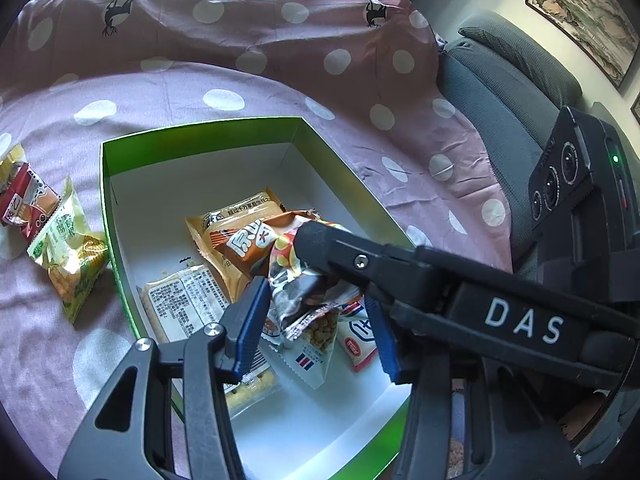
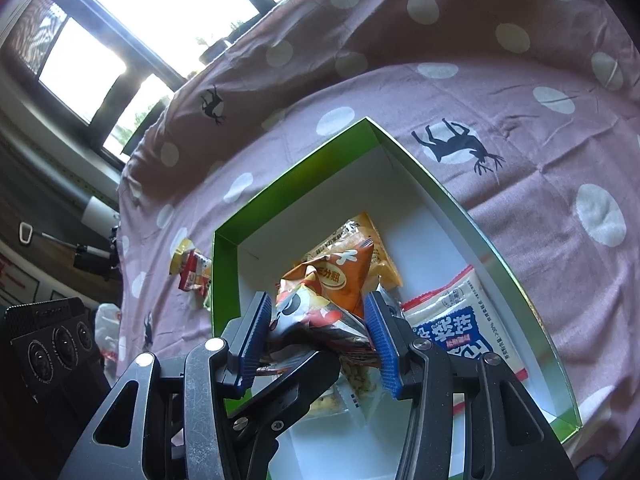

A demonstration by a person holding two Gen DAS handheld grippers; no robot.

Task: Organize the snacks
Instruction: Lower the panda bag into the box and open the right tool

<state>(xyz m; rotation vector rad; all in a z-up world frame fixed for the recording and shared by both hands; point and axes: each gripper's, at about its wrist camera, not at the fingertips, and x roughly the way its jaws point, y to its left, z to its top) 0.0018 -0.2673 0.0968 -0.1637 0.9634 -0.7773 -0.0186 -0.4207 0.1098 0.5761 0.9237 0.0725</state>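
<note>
A green box with a white inside (image 1: pixel 120 216) (image 2: pixel 500 248) lies on the polka-dot cloth and holds several snack packets. My right gripper (image 2: pixel 318 330) is shut on a crumpled orange and silver snack bag (image 2: pixel 332 300) over the box; its finger reaches in from the right in the left wrist view (image 1: pixel 320 248). My left gripper (image 1: pixel 316 324) is open, its blue pads either side of that same bag (image 1: pixel 296 280) without pressing it. Two packets lie outside the box on its left: a yellow-green one (image 1: pixel 68 256) and a red one (image 1: pixel 24 204) (image 2: pixel 194 276).
The pink polka-dot cloth (image 1: pixel 240 88) covers the table and drapes up behind it. A grey armchair (image 1: pixel 500 92) stands at the right. Windows (image 2: pixel 140 12) are beyond the table. A blue-and-white packet (image 2: pixel 460 320) lies inside the box at the right.
</note>
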